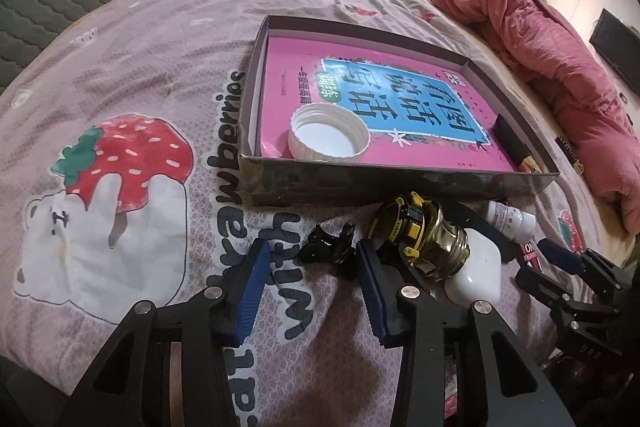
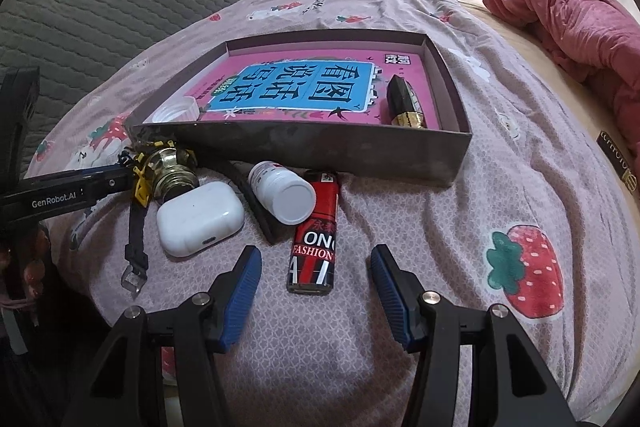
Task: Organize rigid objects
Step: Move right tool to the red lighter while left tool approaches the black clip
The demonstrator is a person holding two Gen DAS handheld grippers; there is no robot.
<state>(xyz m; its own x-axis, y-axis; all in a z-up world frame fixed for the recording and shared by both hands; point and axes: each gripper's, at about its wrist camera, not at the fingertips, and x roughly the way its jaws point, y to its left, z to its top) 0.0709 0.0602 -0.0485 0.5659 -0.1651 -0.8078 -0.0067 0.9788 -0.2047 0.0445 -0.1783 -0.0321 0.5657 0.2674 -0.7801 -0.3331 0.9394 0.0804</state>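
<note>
**Left claw lining up on the black clip, box half filled**

Left wrist view: my left gripper (image 1: 308, 269) points down at the bedspread (image 1: 132, 67). Its jaws stand at a middling gap with a small black clip (image 1: 330, 247) lying just beyond the tips, between them; the pads do not touch it. I judge the clip light, stiff and springy, likely to skid on the cloth, so I'd pinch it across its body, not the ends. Just right of it sit a yellow-black watch (image 1: 404, 223), a brass bulb base (image 1: 444, 247) and a white earbud case (image 1: 478, 273). The box (image 1: 400, 183) beyond them holds a pink book (image 1: 288, 63) and a white cap (image 1: 328, 133).

Right wrist view: my right gripper (image 2: 316, 275) is wide and empty, jaws either side of the near end of a red lighter (image 2: 314, 239), not pressing. The lighter looks smooth and rigid; grip across its flat sides. A white bottle (image 2: 282, 193) lies touching it, round, may roll.
</note>
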